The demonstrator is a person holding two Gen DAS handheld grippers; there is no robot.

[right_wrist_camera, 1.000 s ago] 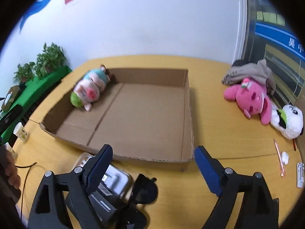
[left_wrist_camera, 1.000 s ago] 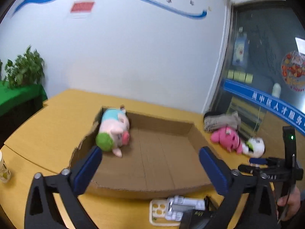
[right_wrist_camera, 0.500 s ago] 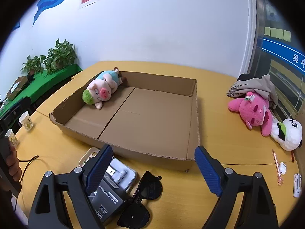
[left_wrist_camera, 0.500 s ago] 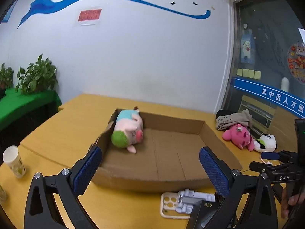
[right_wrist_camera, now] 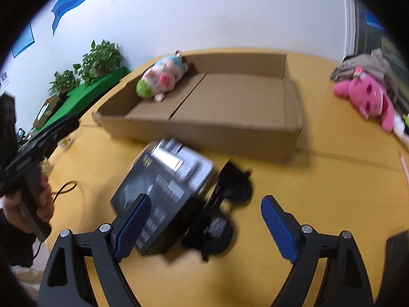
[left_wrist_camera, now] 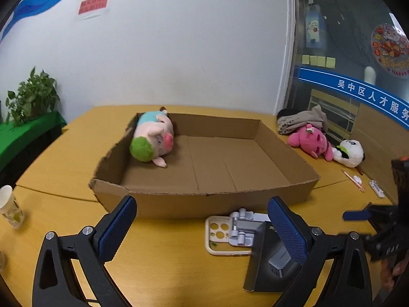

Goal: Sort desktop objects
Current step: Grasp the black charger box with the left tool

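An open cardboard box [left_wrist_camera: 230,174] lies on the yellow table, with a pig plush [left_wrist_camera: 150,140] with green hair in its far left corner. In front of the box sit a cream phone case [left_wrist_camera: 219,235], a grey folding stand [left_wrist_camera: 242,226] and a black carton [left_wrist_camera: 268,258]. My left gripper [left_wrist_camera: 202,200] is open and holds nothing, just short of the box's near wall. My right gripper [right_wrist_camera: 205,198] is open over the black carton [right_wrist_camera: 153,204] and dark sunglasses [right_wrist_camera: 225,199]; its pads touch nothing. The right wrist view is blurred.
A pink plush [left_wrist_camera: 310,143], a panda plush [left_wrist_camera: 349,152] and a grey cloth [left_wrist_camera: 301,122] lie at the right by the glass wall. A pen [left_wrist_camera: 354,180] lies near them. A paper cup [left_wrist_camera: 9,209] stands at the left edge. Plants [right_wrist_camera: 99,58] stand beyond the table.
Both grippers have come down toward the table. The right one has closed in on the black carton and the sunglasses, which now fill more of its view. Both stayed open.
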